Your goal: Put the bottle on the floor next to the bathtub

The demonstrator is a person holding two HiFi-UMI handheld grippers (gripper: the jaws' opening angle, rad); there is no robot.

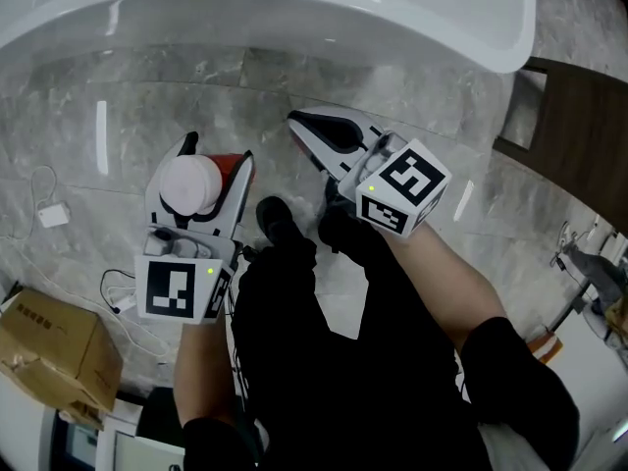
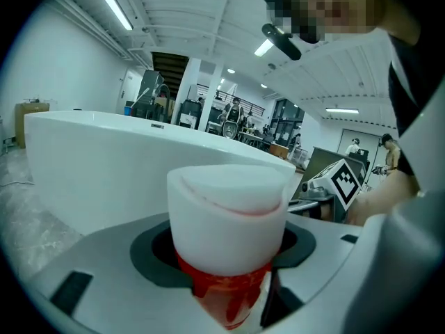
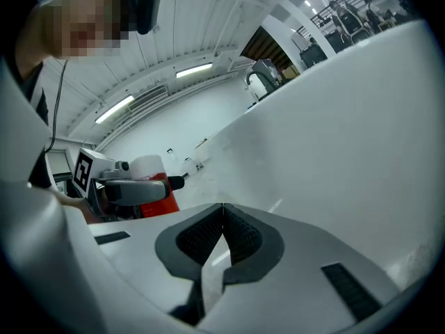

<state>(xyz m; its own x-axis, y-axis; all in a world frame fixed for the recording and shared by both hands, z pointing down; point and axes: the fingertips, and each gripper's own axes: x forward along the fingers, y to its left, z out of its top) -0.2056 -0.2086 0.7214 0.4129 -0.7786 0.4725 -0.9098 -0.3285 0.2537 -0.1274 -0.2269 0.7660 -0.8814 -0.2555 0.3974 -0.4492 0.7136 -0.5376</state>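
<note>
A red bottle with a white cap (image 1: 192, 184) is clamped upright between the jaws of my left gripper (image 1: 208, 170), held above the grey marble floor. In the left gripper view the white cap (image 2: 229, 211) fills the centre with the red body (image 2: 226, 294) below it. The white bathtub (image 1: 265, 13) curves across the top of the head view, just beyond both grippers. My right gripper (image 1: 316, 130) is shut with nothing in it, its tips close to the tub's base. In the right gripper view the bottle (image 3: 149, 179) shows at the left and the bathtub wall (image 3: 348, 138) at the right.
A cardboard box (image 1: 54, 346) sits at the lower left, with a white charger and cable (image 1: 51, 214) on the floor nearby. A dark wooden panel (image 1: 574, 145) stands at the right. The person's dark-trousered legs (image 1: 324, 361) fill the lower middle.
</note>
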